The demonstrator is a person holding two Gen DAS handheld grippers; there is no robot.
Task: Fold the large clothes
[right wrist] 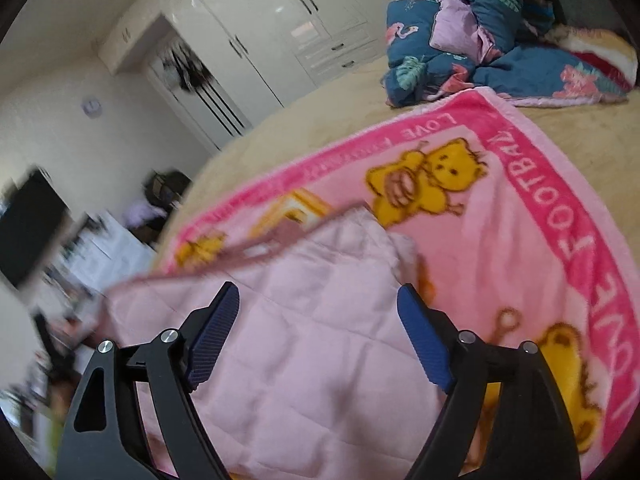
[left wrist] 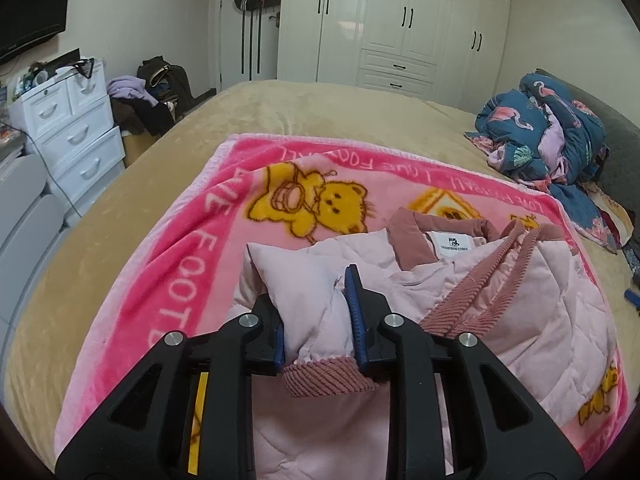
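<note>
Pink quilted jacket [left wrist: 500, 280]: its sleeve is pinched by the left gripper [left wrist: 320, 316]; if slipped, the fold collapses, since the right gripper [right wrist: 320, 336] gapes empty.

Home bedroom: bed [left wrist: 320, 120], white wardrobe [left wrist: 400, 20], drawer chest [left wrist: 76, 136], rumpled quilt [left wrist: 552, 132].
</note>
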